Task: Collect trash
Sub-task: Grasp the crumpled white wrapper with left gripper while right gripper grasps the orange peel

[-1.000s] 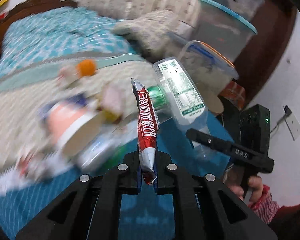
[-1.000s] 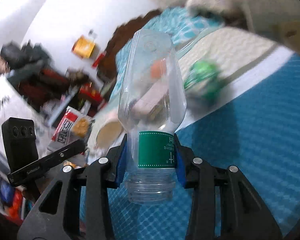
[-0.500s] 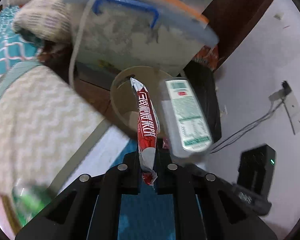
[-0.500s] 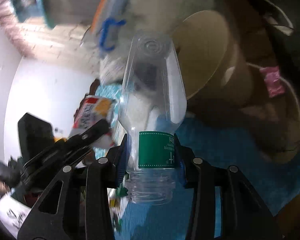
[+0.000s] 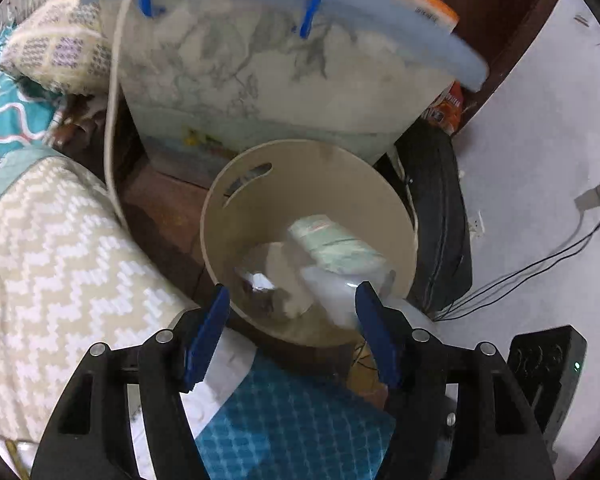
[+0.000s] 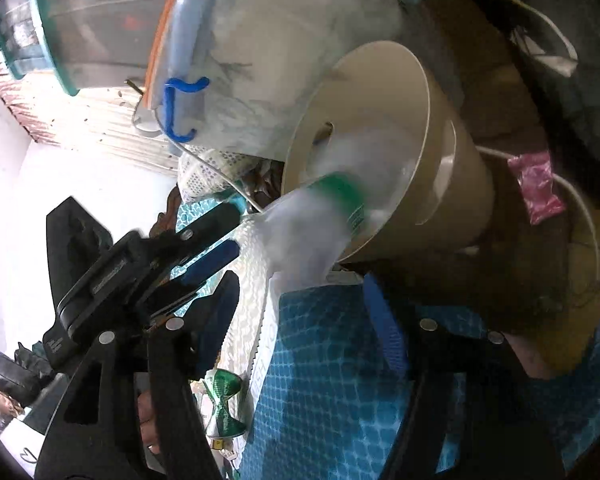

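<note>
A beige waste bin [image 5: 220, 216] stands on the floor beside the bed; it also shows in the right wrist view [image 6: 460, 184]. My left gripper [image 5: 292, 332] is open and empty just above the bin's near rim. My right gripper [image 6: 300, 312] is open too. The clear plastic bottle with a green label [image 6: 324, 208] is blurred, free of the jaws, at the bin's mouth; in the left wrist view the bottle [image 5: 336, 256] is inside the bin. The red snack wrapper is not visible. The left gripper [image 6: 212, 240] shows in the right wrist view.
A clear storage box with a blue handle [image 5: 284, 60] stands behind the bin. The bed with a zigzag blanket [image 5: 52, 260] and blue cover [image 6: 340, 380] is at the near side. A black bag [image 5: 440, 220] and cables [image 5: 540, 264] lie right. A pink packet [image 6: 536, 188] lies on the floor.
Both grippers have opened. The red wrapper has left my left gripper and the bottle has left my right gripper, falling into the bin. The bin is nearer.
</note>
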The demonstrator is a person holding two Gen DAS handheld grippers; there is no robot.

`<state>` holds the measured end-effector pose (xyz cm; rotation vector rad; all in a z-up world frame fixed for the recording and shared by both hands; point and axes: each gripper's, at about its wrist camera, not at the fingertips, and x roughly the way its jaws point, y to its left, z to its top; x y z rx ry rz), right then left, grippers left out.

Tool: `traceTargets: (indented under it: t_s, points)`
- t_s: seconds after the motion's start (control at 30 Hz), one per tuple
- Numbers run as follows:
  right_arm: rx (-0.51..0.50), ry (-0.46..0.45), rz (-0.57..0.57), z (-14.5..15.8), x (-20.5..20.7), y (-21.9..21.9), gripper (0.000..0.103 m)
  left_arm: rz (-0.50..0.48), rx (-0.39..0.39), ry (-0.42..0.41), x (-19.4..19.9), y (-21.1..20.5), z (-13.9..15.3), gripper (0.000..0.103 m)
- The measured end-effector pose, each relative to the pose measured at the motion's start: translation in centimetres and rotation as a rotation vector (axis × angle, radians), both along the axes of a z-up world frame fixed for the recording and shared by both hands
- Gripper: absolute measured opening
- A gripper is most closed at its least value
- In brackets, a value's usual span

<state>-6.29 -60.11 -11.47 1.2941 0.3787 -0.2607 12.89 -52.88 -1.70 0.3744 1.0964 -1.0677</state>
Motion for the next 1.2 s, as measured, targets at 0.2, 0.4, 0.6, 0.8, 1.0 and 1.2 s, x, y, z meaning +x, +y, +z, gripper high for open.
traceTargets:
  t_s: [0.2, 0.4, 0.6, 0.8, 1.0, 1.2]
  points:
    - [-0.062, -0.028, 0.072, 1.4, 0.3, 4.6, 0.066, 0.064, -0.196, 0.016, -1.8, 11.9, 5.0, 0.062]
    - [-0.126, -0.024, 0.295, 2.5, 5.0, 11.5, 0.061, 0.217, -0.244, -0.047, -2.4, 28.5, 6.7, 0.062]
    - [-0.170, 0.000, 0.407, 3.5, 9.3, 17.4, 0.060, 0.533, -0.176, -0.150, -0.2, 46.2, 7.2, 0.062]
    - [-0.249, 0.095, 0.388, 3.7, 12.1, 20.4, 0.060, 0.710, -0.205, -0.094, 1.3, 56.1, 5.8, 0.062]
    - [-0.318, 0.112, 0.529, 4.8, 14.5, 24.1, 0.061, 0.690, -0.159, -0.135, 7.1, 55.7, 6.9, 0.063]
    - [-0.435, 0.136, 0.408, 6.8, 13.9, 22.2, 0.061, 0.566, -0.017, -0.169, 16.6, 48.9, 5.8, 0.077]
